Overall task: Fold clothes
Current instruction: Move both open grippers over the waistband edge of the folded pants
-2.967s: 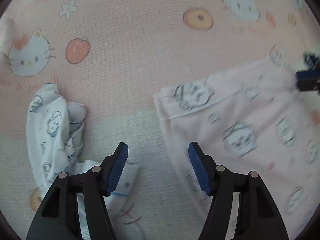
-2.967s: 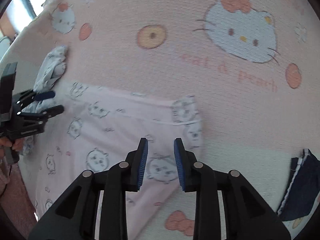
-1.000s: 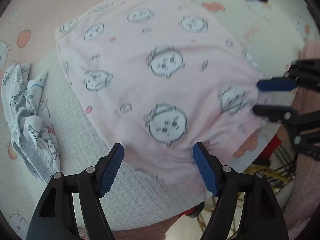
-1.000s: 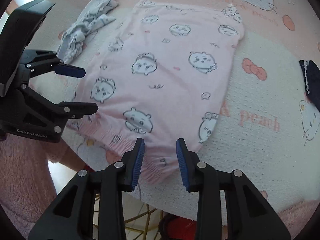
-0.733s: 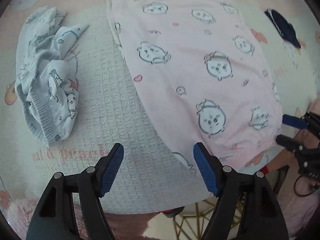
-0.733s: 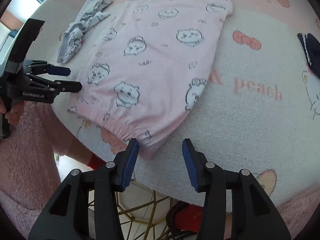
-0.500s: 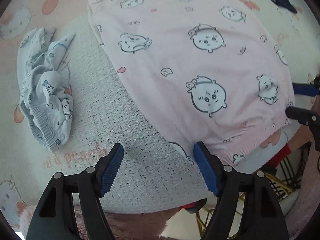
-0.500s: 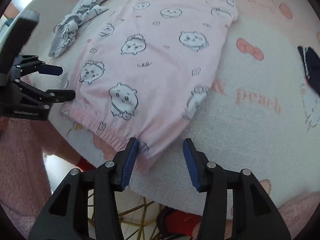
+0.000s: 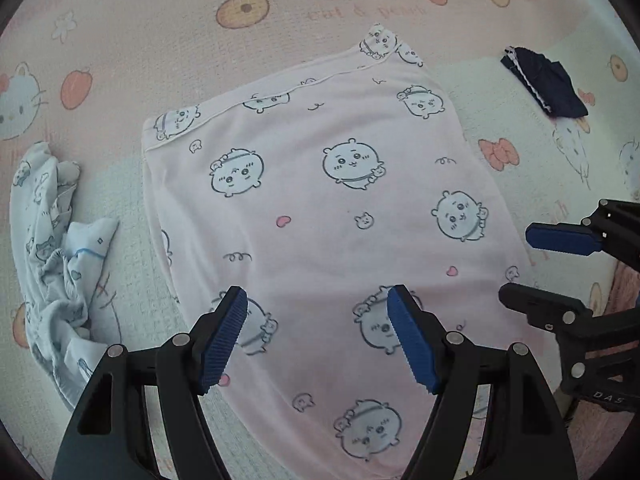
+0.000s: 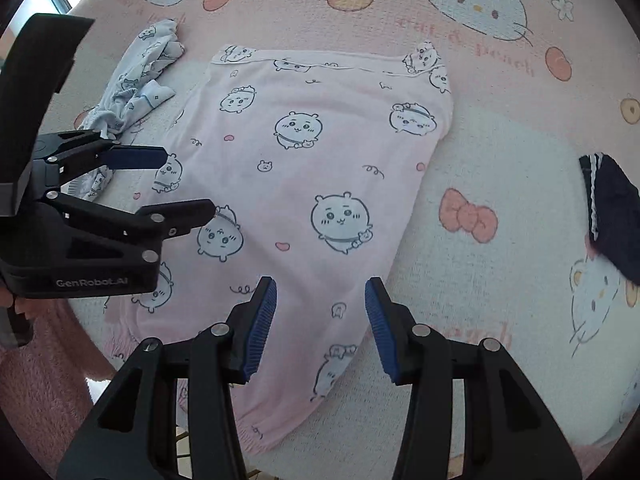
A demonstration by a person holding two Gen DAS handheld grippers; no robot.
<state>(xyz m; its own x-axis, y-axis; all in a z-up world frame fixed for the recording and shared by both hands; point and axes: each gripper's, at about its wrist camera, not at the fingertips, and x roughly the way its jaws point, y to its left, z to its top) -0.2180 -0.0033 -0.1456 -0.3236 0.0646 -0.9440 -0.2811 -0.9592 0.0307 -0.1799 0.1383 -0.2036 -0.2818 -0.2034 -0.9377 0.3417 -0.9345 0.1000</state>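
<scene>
We note a bench (image 9: 140,20) covered by a pink and cream waffle cloth printed with cats and fruit. The pink garment (image 9: 328,208) lies flat at its middle, a crumpled pale-blue garment (image 9: 52,264) beside one edge, a navy item (image 9: 548,84) well apart. Left claw (image 9: 316,336) and right claw (image 10: 320,320) both hang above the pink garment, jaws apart, gripping nothing.

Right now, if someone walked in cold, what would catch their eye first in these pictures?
The pink garment printed with round cartoon faces, spread flat in the middle of the cat-patterned cover. Both sets of black tongs with blue pads, left tongs and right tongs, hang open over its near end, gripping nothing. A crumpled pale blue garment lies to its left, a dark navy one far right.
</scene>
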